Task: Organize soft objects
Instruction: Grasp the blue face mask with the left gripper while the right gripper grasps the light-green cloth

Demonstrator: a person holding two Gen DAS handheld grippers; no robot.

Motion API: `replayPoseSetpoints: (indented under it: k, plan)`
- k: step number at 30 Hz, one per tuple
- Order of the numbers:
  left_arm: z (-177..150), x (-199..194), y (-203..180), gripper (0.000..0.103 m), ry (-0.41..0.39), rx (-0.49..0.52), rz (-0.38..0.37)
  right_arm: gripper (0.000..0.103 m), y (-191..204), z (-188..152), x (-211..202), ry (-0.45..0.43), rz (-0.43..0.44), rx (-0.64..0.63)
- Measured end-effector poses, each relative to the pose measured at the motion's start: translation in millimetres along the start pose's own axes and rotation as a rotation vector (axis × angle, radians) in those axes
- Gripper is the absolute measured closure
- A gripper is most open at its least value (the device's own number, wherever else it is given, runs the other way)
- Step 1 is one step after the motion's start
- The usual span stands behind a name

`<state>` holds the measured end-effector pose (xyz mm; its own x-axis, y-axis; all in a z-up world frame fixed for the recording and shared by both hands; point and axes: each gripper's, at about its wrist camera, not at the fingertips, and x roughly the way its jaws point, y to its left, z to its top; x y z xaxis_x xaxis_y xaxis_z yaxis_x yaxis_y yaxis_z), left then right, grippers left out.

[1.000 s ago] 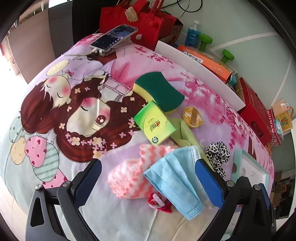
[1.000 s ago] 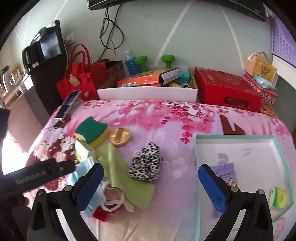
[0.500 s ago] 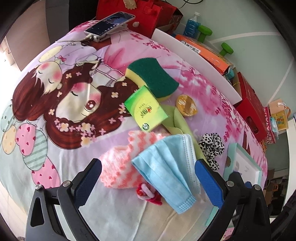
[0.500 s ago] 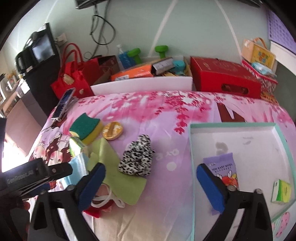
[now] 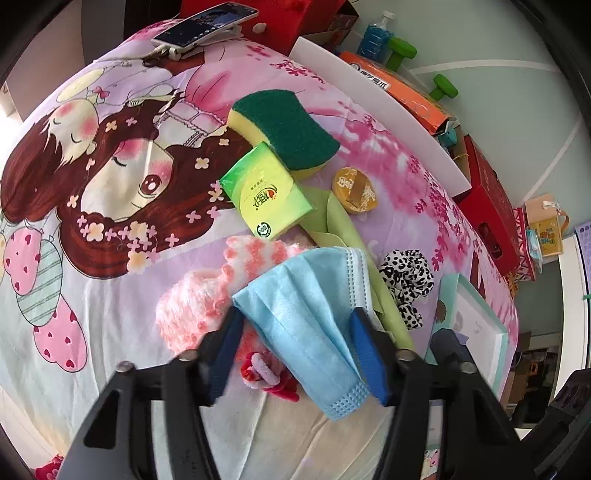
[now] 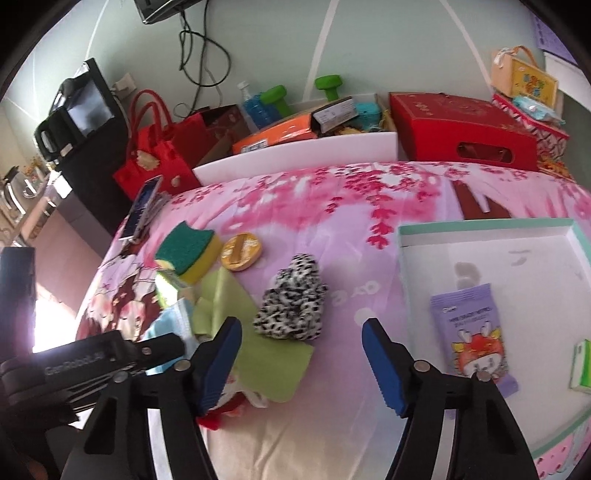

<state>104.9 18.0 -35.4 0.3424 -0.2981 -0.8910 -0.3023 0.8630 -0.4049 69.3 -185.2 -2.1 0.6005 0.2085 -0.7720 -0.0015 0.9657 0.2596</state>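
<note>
A blue face mask [image 5: 310,314] lies on a pink-and-white fluffy sock [image 5: 207,291], a green cloth [image 5: 343,236] and a red hair tie [image 5: 273,376]. My left gripper [image 5: 299,354] straddles the mask, its jaws narrowed but still apart, one blue pad on each side. Beyond lie a green tissue pack [image 5: 266,192], a green-yellow sponge [image 5: 284,129] and a leopard scrunchie [image 5: 406,277]. My right gripper [image 6: 306,365] is open and empty above the bed, just in front of the scrunchie [image 6: 291,299]. A white tray [image 6: 406,243] holds a purple wipes pack [image 6: 472,336].
An orange round tin [image 5: 354,188] lies by the sponge. A phone [image 5: 207,22] sits at the bed's far edge. Red bags [image 6: 159,158], boxes, green dumbbells [image 6: 328,81] and a bottle line the wall behind a white board [image 6: 295,155].
My left gripper has moved forward over the mask and its jaws have narrowed around it. The right gripper has moved closer to the scrunchie and its jaws have narrowed somewhat.
</note>
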Motion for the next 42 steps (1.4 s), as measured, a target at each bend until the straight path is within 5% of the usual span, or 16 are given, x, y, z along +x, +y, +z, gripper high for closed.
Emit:
replayPoseSetpoints:
  k: [13,22,32,42]
  plan:
    - [4.1,-2.4,10.4,0.09,-0.01,-0.062,-0.074,0.043,15.6,-5.1,10.7,0.031,0.053,-0.039]
    - [9.1,-24.7,22.0,0.092,-0.088,-0.085,-0.116,0.05,27.9,-5.4,11.9,0.026,0.074,-0.076]
    - [19.9,-58.5,51.7,0.092,-0.222,-0.169,-0.07,0.06,50.7,-9.1,23.1,0.048,0.08,-0.164]
    - [24.2,-54.8,62.8,0.092,-0.211,-0.203,-0.074,0.081,60.0,-12.4,49.0,0.086,0.068,-0.185]
